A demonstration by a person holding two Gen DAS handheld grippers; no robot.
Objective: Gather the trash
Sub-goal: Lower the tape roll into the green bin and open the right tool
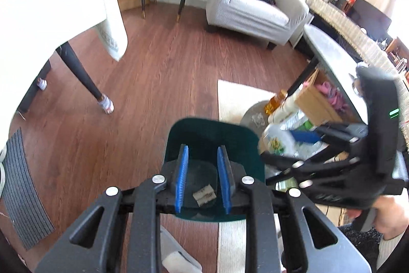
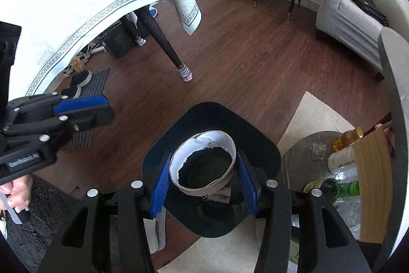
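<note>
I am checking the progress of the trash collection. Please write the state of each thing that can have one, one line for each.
left gripper: open, nothing between the fingers, above the bin.
right gripper: shut on the cardboard ring, above the bin.
cardboard ring: held, torn white lining, not yet dropped.
dark green bin: open top, crumpled paper at the bottom.
crumpled paper: lying inside the bin.
green bottle: lying on its side.
</note>
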